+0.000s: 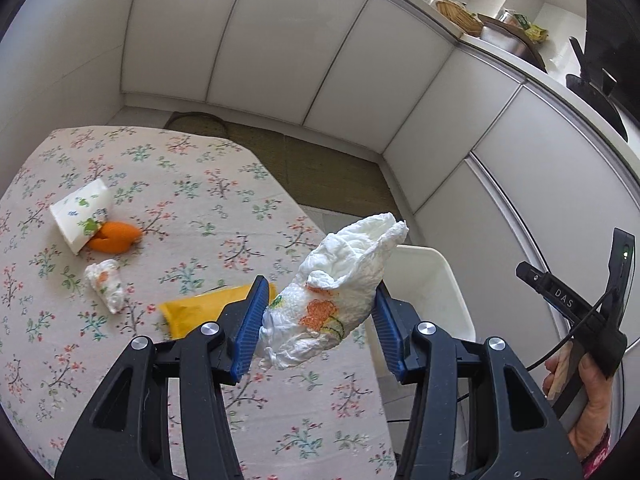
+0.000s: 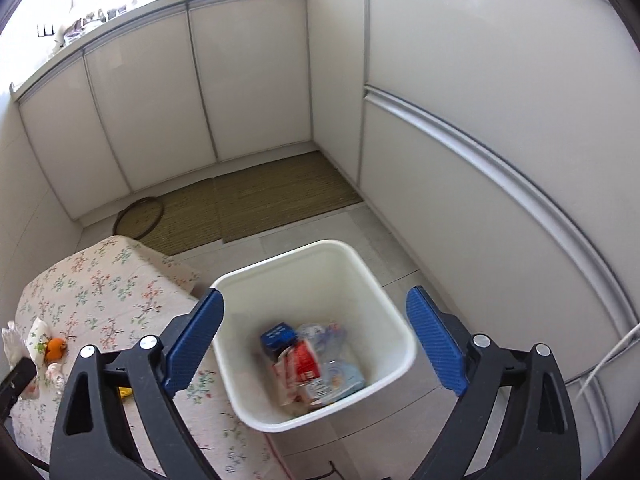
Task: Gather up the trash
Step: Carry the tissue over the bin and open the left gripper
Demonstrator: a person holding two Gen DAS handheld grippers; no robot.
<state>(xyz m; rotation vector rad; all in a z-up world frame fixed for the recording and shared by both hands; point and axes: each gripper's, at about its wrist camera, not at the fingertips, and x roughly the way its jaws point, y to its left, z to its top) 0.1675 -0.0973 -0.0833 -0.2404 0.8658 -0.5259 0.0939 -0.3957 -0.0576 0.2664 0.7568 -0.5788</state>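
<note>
- White cabinet fronts [image 2: 256, 80] are seen lining the walls, with a woven mat [image 2: 256, 204] laid on the floor before them.
- A counter [image 1: 192, 200] covered with a flowered cloth is seen at the left in both views.
- A white bin [image 2: 320, 280] is set on the floor just beside the counter; blurred packaging [image 2: 308, 364] in red, blue and clear plastic is seen lying at its bottom.
- The right tool [image 2: 316, 344] is held above the bin with its blue pads spread wide and nothing between them.
- The left tool [image 1: 320, 328] is closed on a crumpled white paper napkin [image 1: 332, 292] with an orange flower print, which is carried in the air over the counter's edge, close to the bin's rim [image 1: 448, 276].
- The right hand [image 1: 592, 404] is seen at the right edge of the left wrist view, gripping a black handle.
- A folded printed napkin [image 1: 80, 212] is left on the counter, touching a piece of orange peel [image 1: 116, 236].
- A yellow wrapper [image 1: 200, 312] is partly hidden behind the left tool's finger.
- A smaller crumpled napkin [image 1: 106, 284] is left near the peel.
</note>
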